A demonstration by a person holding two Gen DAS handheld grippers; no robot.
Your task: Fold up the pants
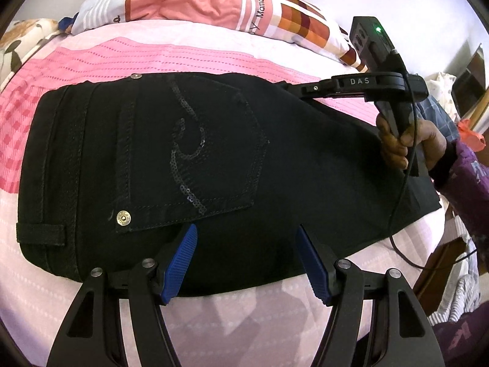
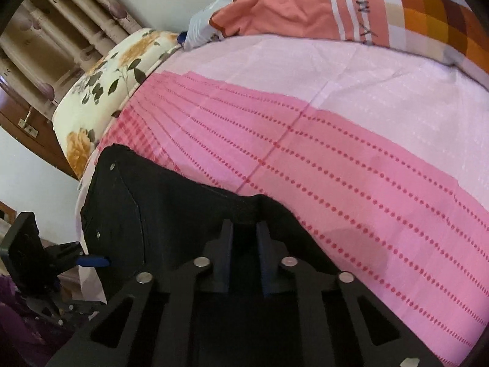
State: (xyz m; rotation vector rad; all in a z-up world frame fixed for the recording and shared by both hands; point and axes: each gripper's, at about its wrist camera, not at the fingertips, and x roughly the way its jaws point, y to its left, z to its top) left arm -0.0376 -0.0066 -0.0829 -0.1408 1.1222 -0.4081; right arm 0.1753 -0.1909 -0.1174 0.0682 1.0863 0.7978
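Note:
Black pants (image 1: 214, 165) lie flat on the pink bed, waistband to the left, a sequined back pocket (image 1: 195, 153) facing up. My left gripper (image 1: 246, 232) is open just above the pants' near edge, its blue pads (image 1: 180, 257) spread wide and holding nothing. My right gripper (image 2: 244, 229) has its jaws nearly closed on a raised fold of the black pants (image 2: 171, 208) at the far edge. The right gripper also shows in the left wrist view (image 1: 293, 87), a hand gripping its handle. The left gripper's blue pad shows in the right wrist view (image 2: 93, 261).
A pink and white bedsheet (image 1: 189, 55) covers the bed. A salmon patterned quilt (image 1: 214, 3) is bunched at the far side. A floral pillow (image 2: 101, 91) lies at the left. Curtains (image 2: 61, 30) and wooden furniture (image 1: 440, 272) border the bed.

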